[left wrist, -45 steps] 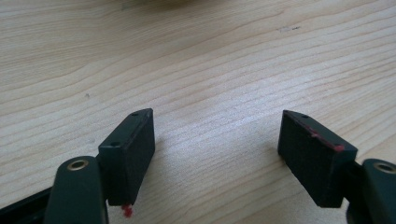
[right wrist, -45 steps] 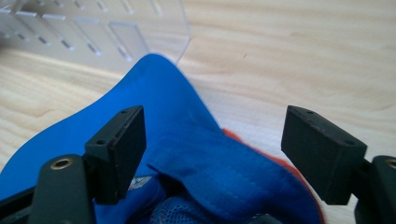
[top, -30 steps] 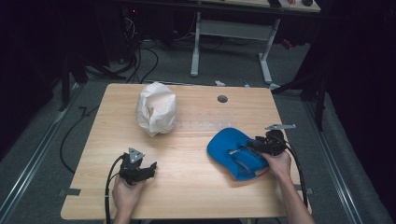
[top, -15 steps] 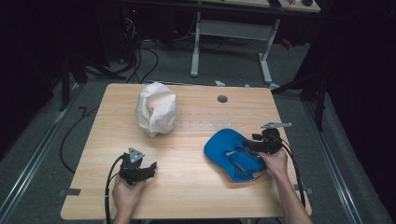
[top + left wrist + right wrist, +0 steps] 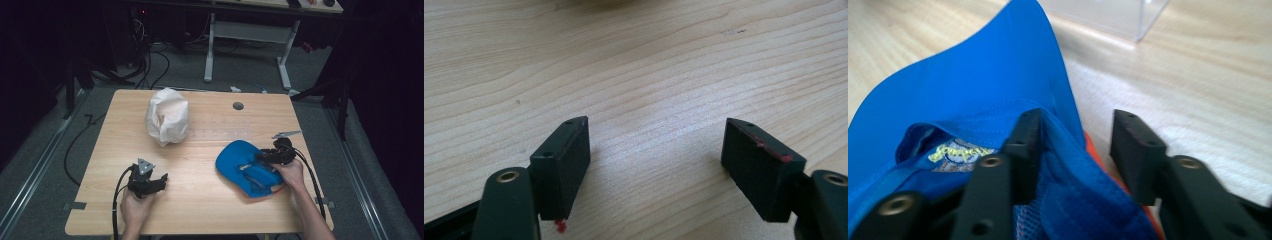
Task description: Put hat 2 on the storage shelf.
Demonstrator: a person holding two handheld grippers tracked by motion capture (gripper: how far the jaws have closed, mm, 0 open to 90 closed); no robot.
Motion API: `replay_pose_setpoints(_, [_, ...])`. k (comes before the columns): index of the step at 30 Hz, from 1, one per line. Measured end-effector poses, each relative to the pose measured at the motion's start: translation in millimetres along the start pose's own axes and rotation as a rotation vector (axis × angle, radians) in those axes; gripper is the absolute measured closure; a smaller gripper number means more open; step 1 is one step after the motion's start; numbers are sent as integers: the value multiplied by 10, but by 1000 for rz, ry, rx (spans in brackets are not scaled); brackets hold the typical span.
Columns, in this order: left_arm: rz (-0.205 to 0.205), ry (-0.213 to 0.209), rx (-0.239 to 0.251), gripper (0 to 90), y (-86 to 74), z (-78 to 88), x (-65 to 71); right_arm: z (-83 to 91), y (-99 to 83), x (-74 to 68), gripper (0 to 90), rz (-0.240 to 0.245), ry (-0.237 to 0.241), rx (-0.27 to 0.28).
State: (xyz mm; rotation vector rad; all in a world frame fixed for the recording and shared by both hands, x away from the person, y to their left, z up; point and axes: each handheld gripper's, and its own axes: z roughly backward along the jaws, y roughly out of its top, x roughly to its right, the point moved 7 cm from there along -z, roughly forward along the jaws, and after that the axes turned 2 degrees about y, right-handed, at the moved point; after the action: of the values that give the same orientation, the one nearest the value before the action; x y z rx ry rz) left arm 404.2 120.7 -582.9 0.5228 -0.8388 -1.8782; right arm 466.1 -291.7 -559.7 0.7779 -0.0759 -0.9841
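- Blue cap (image 5: 247, 167) lies upside down on table (image 5: 210, 200), right-front, inner band w/ label facing up.
- Right gripper (image 5: 1075, 145): jaws have just been closing, now half-wide, straddling cap's rim; pads not yet pinching it. Squeeze fully on rim fabric + orange edge before lifting, else it'll slip.
- Left gripper (image 5: 656, 150): wide, nothing in it, resting on bare wood; bring over to steady brim.
- White cloth bundle (image 5: 167, 121) sits well apart, no obstacle.
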Motion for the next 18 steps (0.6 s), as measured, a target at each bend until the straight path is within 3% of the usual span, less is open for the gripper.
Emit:
replay_pose_setpoints(4, [0, 0, 0, 279, 0, 0, 0, 0, -48, -18, 710, 14, 30, -18])
replay_pose_setpoints(5, [-1, 1, 0, 279, 0, 0, 0, -8, -89, -32, 772, 35, 46, -32])
replay_pose_setpoints(7, [-1, 1, -1, 279, 0, 0, 0, -11, -122, -56, 809, 53, 61, -44])
replay_pose_setpoints(18, [-7, -5, -2, 269, -3, 3, 13, 42, -93, -305, 851, 85, 139, -10])
